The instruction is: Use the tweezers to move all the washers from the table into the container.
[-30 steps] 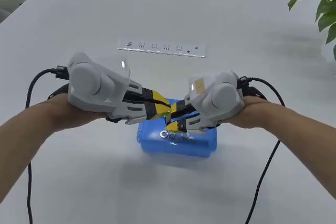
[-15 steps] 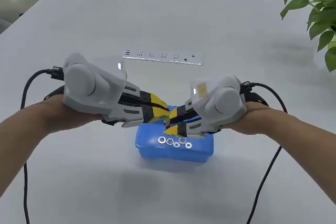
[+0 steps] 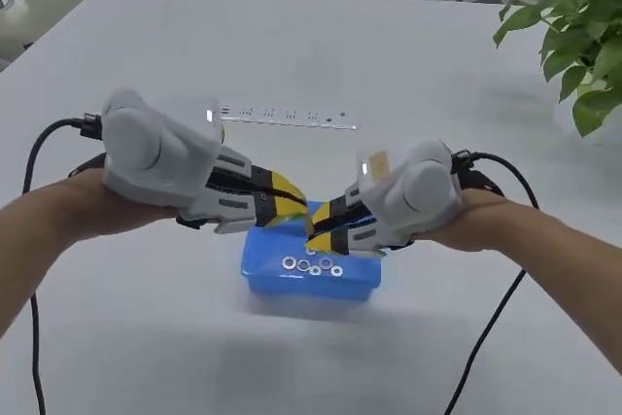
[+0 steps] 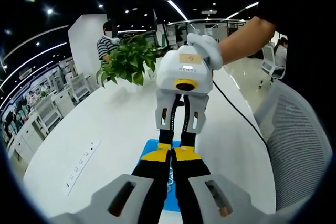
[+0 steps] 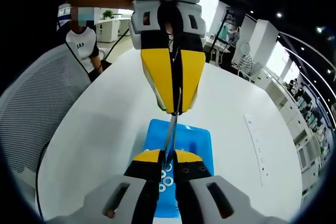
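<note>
**Pinched from both ends**

Above the blue container (image 3: 292,287), the right gripper (image 5: 167,157) has its fingers clenched on the tweezers (image 5: 171,129). The left gripper (image 5: 175,109) clenches their far end. The washers (image 3: 311,264) lie inside it. Best to free one side only once the other holds firm.

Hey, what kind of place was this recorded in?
Most likely an open-plan office: a large white table with a power strip lying on it, a mesh-backed office chair beside it, and a leafy plant at the table's edge.
</note>
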Demonstrator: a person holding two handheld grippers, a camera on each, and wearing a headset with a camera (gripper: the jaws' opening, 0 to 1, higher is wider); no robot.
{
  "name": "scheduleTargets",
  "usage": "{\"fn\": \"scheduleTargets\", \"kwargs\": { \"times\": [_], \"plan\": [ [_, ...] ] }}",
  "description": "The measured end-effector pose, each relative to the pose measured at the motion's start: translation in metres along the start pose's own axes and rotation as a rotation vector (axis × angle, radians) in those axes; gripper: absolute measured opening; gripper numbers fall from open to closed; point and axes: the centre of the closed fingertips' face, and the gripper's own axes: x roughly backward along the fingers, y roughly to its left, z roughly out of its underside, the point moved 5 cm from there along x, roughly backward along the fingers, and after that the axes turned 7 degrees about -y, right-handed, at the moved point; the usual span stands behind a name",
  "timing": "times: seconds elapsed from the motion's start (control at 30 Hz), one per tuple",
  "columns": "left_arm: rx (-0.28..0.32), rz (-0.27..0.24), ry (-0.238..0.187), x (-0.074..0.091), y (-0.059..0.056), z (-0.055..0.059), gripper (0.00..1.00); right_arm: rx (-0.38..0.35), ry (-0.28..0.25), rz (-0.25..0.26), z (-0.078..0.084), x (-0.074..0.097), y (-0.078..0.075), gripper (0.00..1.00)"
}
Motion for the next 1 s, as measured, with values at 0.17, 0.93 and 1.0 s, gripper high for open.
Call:
{"fn": "scheduleTargets", "kwargs": {
  "times": [0.17, 0.93, 1.0],
  "plan": [
    [-0.008, 0.011, 0.017, 0.005, -0.008, 0.000, 0.05, 0.009, 0.023, -0.002, -0.003, 0.005, 0.007, 0.08],
    [0.024, 0.081, 0.139, 0.007, -0.051, 0.039, 0.05, 0.006, 0.099, -0.055, 0.008, 0.011, 0.052, 0.08],
    [0.034, 0.086, 0.149, 0.007, -0.055, 0.044, 0.05, 0.000, 0.108, -0.063, 0.010, 0.008, 0.057, 0.08]
  ]
}}
